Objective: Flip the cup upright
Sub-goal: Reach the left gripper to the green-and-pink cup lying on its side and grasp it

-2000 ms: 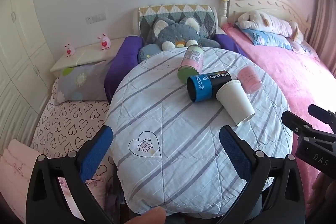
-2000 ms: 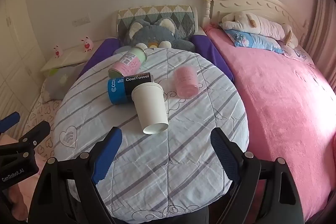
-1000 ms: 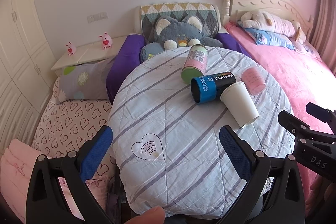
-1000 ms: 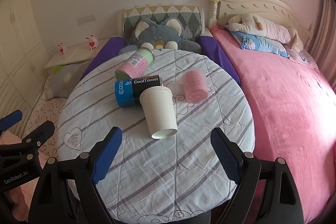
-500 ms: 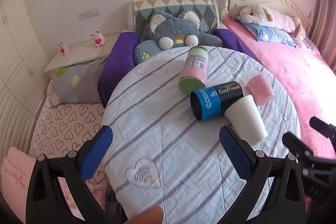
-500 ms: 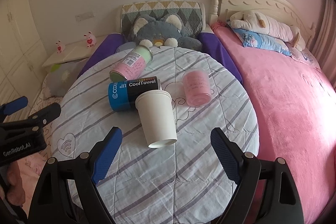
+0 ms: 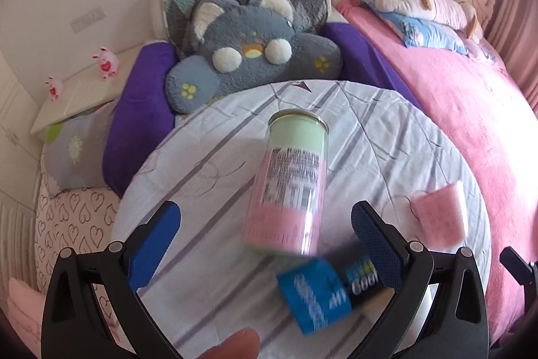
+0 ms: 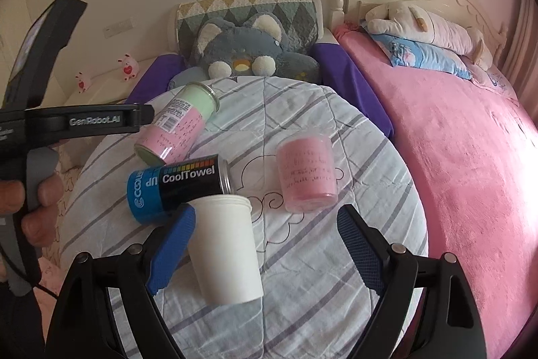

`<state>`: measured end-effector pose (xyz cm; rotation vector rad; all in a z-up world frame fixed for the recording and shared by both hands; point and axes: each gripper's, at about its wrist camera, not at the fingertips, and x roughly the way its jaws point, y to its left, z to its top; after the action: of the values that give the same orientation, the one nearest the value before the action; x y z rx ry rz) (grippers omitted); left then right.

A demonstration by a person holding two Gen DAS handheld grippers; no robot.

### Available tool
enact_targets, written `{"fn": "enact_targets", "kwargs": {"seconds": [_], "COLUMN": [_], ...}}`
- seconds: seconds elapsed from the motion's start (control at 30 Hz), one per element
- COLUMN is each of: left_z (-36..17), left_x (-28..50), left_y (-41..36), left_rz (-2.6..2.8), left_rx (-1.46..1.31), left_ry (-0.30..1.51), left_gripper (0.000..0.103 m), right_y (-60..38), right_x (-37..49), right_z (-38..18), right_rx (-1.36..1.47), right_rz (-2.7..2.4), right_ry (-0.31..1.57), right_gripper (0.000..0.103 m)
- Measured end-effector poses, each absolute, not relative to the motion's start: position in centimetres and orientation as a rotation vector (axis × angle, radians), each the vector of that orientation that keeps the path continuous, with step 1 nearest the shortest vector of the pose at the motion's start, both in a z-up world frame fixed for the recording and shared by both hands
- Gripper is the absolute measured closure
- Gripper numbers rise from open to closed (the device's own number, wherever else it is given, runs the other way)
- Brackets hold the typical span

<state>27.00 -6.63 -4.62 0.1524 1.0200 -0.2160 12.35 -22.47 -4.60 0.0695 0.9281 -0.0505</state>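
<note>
Cup: white paper cup (image 8: 227, 246), lying on its side on the round table, its body running from near the table's middle toward the right wrist camera; it does not show in the left wrist view.
Cup's neighbours: its far end touches the side of the blue-and-black "CoolTowel" canister (image 8: 178, 185), which also lies on its side.
Right gripper: right gripper (image 8: 265, 249) hovers low over the cup with jaws spread wide; the left blue pad (image 8: 173, 244) sits just beside the cup's wall, the right pad well clear. Whether the left pad touches the cup cannot be told.
Left gripper: left gripper (image 7: 265, 249) has jaws spread wide with nothing between the pads; in the right wrist view its black body (image 8: 67, 123) reaches in from the left, near the pink-and-green can.
Pink-and-green can: pink-and-green can (image 7: 291, 184) lies on its side ahead of the left gripper, blurred in that view; its lower end is just beside the CoolTowel canister (image 7: 322, 288).
Pink tub: clear tub with pink contents (image 8: 307, 174), to the right of the canister and apart from the cup.
Table: round table under a striped pale cloth (image 8: 353, 137).
Surroundings: grey cat cushion (image 7: 248, 56) behind the table; pink bed (image 8: 454, 140) at right.
</note>
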Motion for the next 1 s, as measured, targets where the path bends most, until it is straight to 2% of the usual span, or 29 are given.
{"fn": "enact_targets", "kwargs": {"seconds": [0.4, 0.47, 0.53, 0.77, 0.8, 0.83, 1.0], "left_z": [-9.6, -10.2, -10.7, -12.6, -12.7, -12.6, -11.8], "left_x": [35.2, 35.7, 36.1, 37.8, 37.8, 37.8, 37.2], "left_y": [-9.5, -9.3, -9.2, -9.9, -10.0, -10.1, -10.2], "left_rz": [-0.280, -0.293, -0.306, -0.339, -0.339, -0.344, -0.361], "left_rx": [0.165, 0.144, 0.127, 0.109, 0.111, 0.114, 0.106], "left_ry": [1.160, 1.190, 1.225, 1.330, 1.331, 1.327, 1.298], "left_gripper": [0.000, 0.004, 0.013, 0.018, 0.021, 0.030, 0.032], "right_y": [-23.7, -23.7, -23.5, -23.5, -23.6, -23.7, -24.1], "right_x": [17.6, 18.0, 18.2, 18.0, 17.9, 17.8, 17.4], "right_z": [-7.1, -7.3, -7.5, -7.4, -7.3, -7.3, -7.1], "right_rx": [0.108, 0.108, 0.102, 0.101, 0.102, 0.103, 0.108], "right_rz": [-0.047, -0.039, -0.037, -0.035, -0.037, -0.041, -0.052], "right_ry": [0.978, 0.984, 0.990, 0.986, 0.986, 0.987, 0.986], "right_gripper": [0.016, 0.016, 0.016, 0.016, 0.016, 0.016, 0.016]}}
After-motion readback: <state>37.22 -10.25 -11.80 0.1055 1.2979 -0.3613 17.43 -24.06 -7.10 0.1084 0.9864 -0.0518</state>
